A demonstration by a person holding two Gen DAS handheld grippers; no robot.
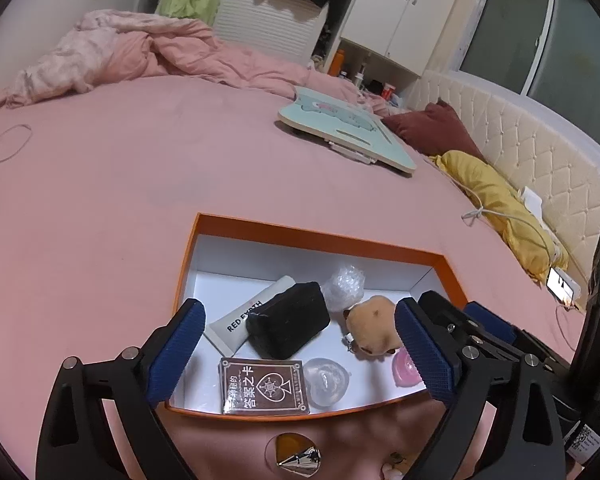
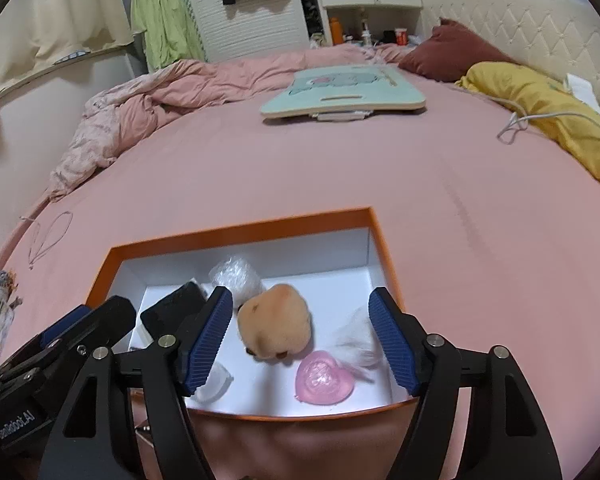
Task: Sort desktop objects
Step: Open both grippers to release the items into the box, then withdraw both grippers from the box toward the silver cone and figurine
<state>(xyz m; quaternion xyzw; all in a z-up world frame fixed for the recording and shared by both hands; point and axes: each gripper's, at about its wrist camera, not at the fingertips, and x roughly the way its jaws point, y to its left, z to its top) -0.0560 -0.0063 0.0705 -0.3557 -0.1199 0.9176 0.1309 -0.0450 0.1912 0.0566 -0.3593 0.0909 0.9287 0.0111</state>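
An orange box (image 1: 312, 236) (image 2: 236, 232) with a white inside lies on the pink bed. It holds a black pouch (image 1: 288, 322), a white RED EARTH tube (image 1: 240, 320), a brown card deck (image 1: 264, 386), a clear heart (image 1: 326, 380), a pink heart (image 2: 324, 378), a tan plush (image 2: 276, 326) (image 1: 374, 330), a bubble-wrap ball (image 1: 346, 288) and a white furry tuft (image 2: 356, 340). My left gripper (image 1: 300, 364) is open and empty above the box's near side. My right gripper (image 2: 308, 342) is open and empty over the plush and pink heart.
A mint lap board (image 2: 342, 94) lies farther back on the bed. Yellow (image 2: 548, 104) and maroon (image 2: 452, 52) pillows and a white cable (image 2: 540, 118) are at the right. A rumpled pink duvet (image 2: 148, 112) is at the back left. A gold-and-silver object (image 1: 296, 456) lies before the box.
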